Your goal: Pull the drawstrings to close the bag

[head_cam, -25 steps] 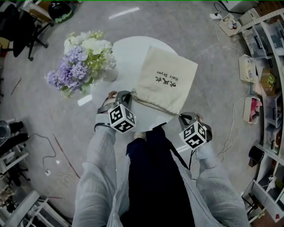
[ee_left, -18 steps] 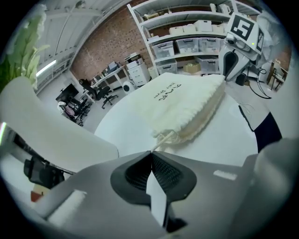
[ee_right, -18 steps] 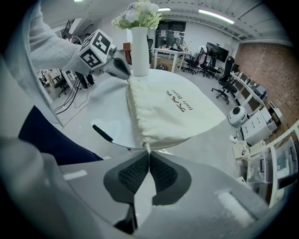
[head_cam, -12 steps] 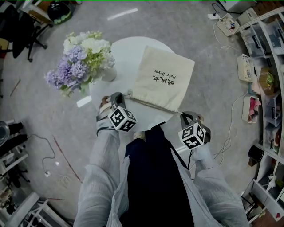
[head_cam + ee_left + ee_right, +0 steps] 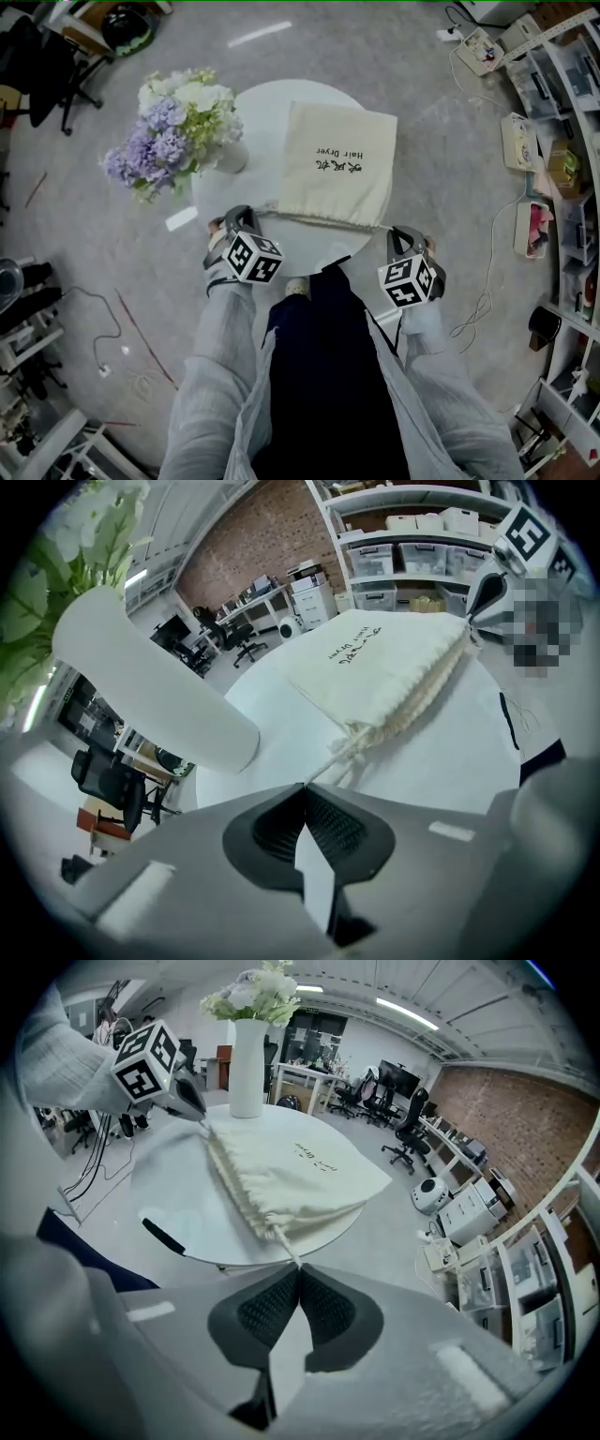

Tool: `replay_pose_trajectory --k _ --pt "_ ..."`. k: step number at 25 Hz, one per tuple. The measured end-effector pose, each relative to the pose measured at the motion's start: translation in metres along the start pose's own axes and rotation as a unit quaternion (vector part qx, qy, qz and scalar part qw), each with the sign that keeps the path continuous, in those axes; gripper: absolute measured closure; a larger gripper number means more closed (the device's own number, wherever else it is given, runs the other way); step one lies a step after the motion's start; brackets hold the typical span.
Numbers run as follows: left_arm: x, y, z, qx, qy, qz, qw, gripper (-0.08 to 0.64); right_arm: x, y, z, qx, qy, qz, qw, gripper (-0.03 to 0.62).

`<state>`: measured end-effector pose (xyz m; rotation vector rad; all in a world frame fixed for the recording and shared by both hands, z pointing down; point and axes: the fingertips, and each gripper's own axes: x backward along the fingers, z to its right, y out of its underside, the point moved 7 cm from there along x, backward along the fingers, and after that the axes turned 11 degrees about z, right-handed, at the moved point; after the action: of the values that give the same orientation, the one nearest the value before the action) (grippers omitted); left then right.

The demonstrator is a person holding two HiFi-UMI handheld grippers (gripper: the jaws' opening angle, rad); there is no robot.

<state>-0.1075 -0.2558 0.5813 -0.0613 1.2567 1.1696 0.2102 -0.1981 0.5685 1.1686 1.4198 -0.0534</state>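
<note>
1. Cream cloth of the bag (image 5: 333, 169) lies flat on the round white table (image 5: 267, 108) in the head view, with its gathered mouth along the near edge. Marker cubes cover the jaws of the left gripper (image 5: 244, 216) and the right gripper (image 5: 401, 240), so their grip cannot be read from above. The drawstring (image 5: 319, 219) runs in a straight line between them. Purple and white flowers (image 5: 169, 131) hide most of the vase (image 5: 231, 157) at the table's left. Grey floor (image 5: 422, 103) surrounds the table, and shelves (image 5: 562, 141) are cut off at the right edge. Both grey-sleeved forearms reach forward, spread to the table's near left and near right.

2. In the left gripper view, the left gripper (image 5: 302, 785) has its jaws pressed tip to tip on the drawstring (image 5: 342, 757), which leads out of the bag's (image 5: 384, 667) puckered left corner. The vase (image 5: 159, 682) looms at the left with its top cut off. The right gripper (image 5: 487, 583) sits at the bag's other corner. A brick wall (image 5: 244, 546) and shelves (image 5: 422, 546) stand far behind.

3. In the right gripper view, the right gripper (image 5: 298, 1267) is likewise closed tight on the drawstring (image 5: 281, 1241), just off the table's (image 5: 178, 1185) rim. The bag (image 5: 281, 1180) lies beyond it, and the left gripper (image 5: 187, 1096) is at the bag's opposite corner. A short dark strip (image 5: 164, 1237) near the table edge cannot be identified. Office chairs (image 5: 403, 1129) and a brick wall (image 5: 506, 1119) fill the far room.
</note>
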Motion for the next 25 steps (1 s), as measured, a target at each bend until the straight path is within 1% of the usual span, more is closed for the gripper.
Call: replay_pose_trajectory --k 4,6,9,16,25 --pt "0.008 0.007 -0.002 -0.009 -0.008 -0.004 0.9999 0.540 0.000 -0.002 0.005 0.015 0.020 -0.003 1.000 0.583" --pt "0.012 0.010 -0.003 -0.009 -0.007 -0.006 0.9999 0.540 0.001 0.000 0.010 0.013 0.026 -0.007 1.000 0.583" --pt "0.018 0.017 -0.004 -0.015 -0.004 -0.010 0.9998 0.540 0.003 0.001 0.013 0.010 0.028 -0.008 1.000 0.583" --pt "0.031 0.035 -0.005 -0.033 -0.005 -0.027 0.9991 0.540 0.006 0.001 0.013 0.024 0.031 -0.009 0.999 0.583" --pt "0.041 0.049 -0.011 -0.040 -0.005 -0.040 0.9984 0.540 0.009 0.001 0.016 0.025 0.040 -0.013 0.999 0.583"
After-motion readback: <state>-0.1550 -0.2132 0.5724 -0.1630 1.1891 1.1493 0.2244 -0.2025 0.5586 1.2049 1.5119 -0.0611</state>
